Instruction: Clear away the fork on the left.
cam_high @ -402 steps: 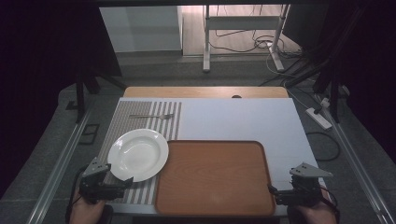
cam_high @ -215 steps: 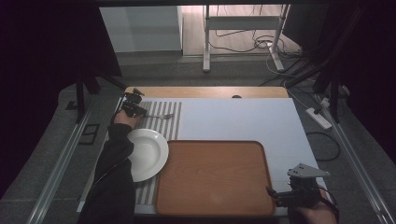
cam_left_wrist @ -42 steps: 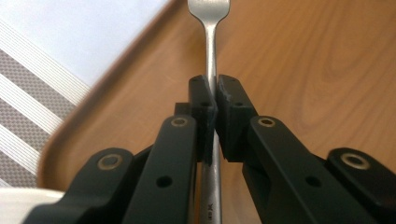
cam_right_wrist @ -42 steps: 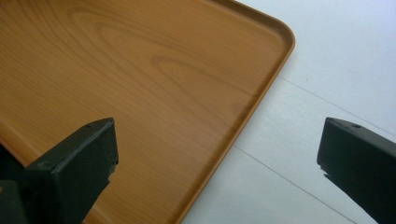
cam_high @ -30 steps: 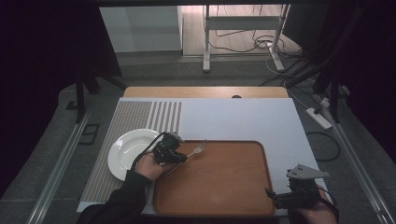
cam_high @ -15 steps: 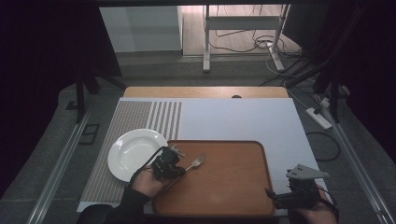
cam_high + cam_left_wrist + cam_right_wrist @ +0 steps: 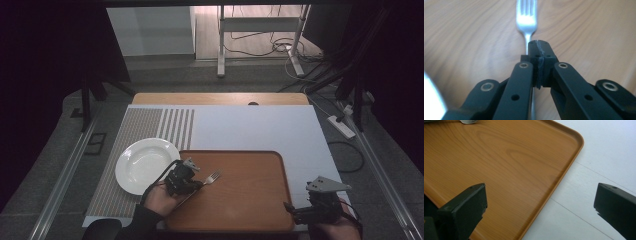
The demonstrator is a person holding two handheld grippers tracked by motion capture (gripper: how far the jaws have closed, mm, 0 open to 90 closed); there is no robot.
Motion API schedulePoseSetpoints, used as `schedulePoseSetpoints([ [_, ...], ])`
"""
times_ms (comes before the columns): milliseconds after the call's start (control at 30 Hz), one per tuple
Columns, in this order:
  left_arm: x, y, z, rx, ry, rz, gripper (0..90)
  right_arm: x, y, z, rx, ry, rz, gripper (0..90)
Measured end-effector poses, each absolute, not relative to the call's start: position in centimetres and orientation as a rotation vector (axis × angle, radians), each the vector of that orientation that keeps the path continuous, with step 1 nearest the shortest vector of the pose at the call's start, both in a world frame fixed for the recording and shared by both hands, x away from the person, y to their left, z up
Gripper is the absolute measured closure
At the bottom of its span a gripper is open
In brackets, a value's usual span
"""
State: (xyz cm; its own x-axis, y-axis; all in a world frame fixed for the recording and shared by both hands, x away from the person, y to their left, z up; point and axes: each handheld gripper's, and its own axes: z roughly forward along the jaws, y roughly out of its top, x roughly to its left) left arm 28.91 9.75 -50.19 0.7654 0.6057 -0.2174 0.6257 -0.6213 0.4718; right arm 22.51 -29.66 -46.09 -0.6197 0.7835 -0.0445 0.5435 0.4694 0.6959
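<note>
Silver metal fork (image 7: 212,177) lies low over the left part of a wooden tray (image 7: 260,210), tines pointing away toward the tray's middle. Its handle is pinched between the closed jaws of the left gripper (image 7: 191,184), which the person's left hand (image 7: 159,198) holds at the tray's left edge; in the left gripper view the fork (image 7: 526,18) sticks out past the jaw tips (image 7: 539,52). Just left of that hand sits a white plate (image 7: 141,163) on a striped placemat (image 7: 145,125). At the tray's near right corner, the right gripper (image 7: 292,212) rests with its jaws spread wide apart, holding nothing. A white table (image 7: 260,127) lies beneath everything.
</note>
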Motion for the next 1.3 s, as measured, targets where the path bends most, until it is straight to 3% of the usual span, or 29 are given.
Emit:
schedulePoseSetpoints([
  [300,29.7,8.9,-51.3,2.463,0.917,-0.05,89.5,22.5,-29.6,-46.1,1.116,2.367,0.928,0.0],
  [1300,31.0,14.3,-51.2,2.46,1.118,0.009,89.4,22.5,-29.7,-46.1,1.113,2.372,0.933,0.0],
])
